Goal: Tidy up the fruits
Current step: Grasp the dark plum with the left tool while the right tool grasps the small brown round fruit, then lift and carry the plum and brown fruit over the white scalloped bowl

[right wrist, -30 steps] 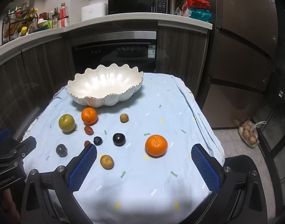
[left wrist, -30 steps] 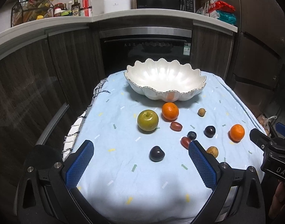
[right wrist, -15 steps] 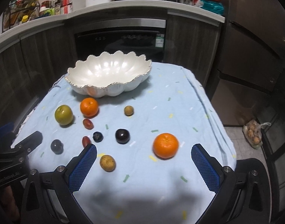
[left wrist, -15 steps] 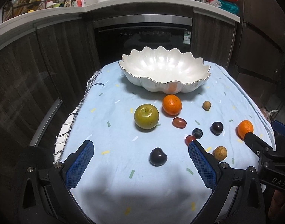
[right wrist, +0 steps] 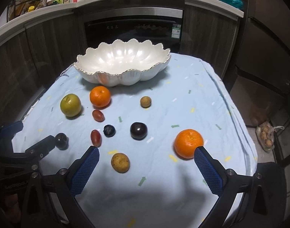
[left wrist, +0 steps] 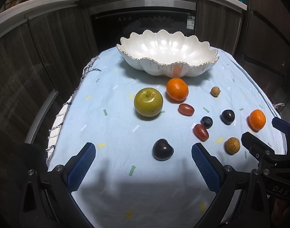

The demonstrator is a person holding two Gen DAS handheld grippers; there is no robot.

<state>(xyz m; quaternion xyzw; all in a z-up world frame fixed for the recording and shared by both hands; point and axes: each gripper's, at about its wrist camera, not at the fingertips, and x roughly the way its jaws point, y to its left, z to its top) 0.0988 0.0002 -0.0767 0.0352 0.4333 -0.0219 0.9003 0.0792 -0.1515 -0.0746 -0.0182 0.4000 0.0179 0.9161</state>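
Left gripper: jaws wide apart, holding nothing, low over the near edge of the cloth. A dark plum lies between and just ahead of its fingers, nearer the right one; no contact.

Right gripper: also spread, empty. A small tan fruit sits in the gap just beyond the tips. The near orange is at the right fingertip, overlapping it in view; contact cannot be told.

Fruit all on the cloth, none in the bowl as far as its inside shows. From the left wrist: green apple and far orange close to the bowl's near wall; red grapes mid-table; further dark fruits to the right. The bowl stands at the far end, upright.

Judgement: task at its start; both grippers lining up for a first pick.

Risks:
- Round fruit on soft cloth. An off-centre closure on the plum would likely squirt it sideways or toward the near edge.
- The right finger could nudge the orange if it closes on the tan fruit; the table's right edge is near, so it may roll off.
- The two grippers sit close together; a simultaneous reach may make them collide.
- Soft grapes and plums may bruise under a hard squeeze.
- The bowl's scalloped rim is raised; a low carry could clip it.
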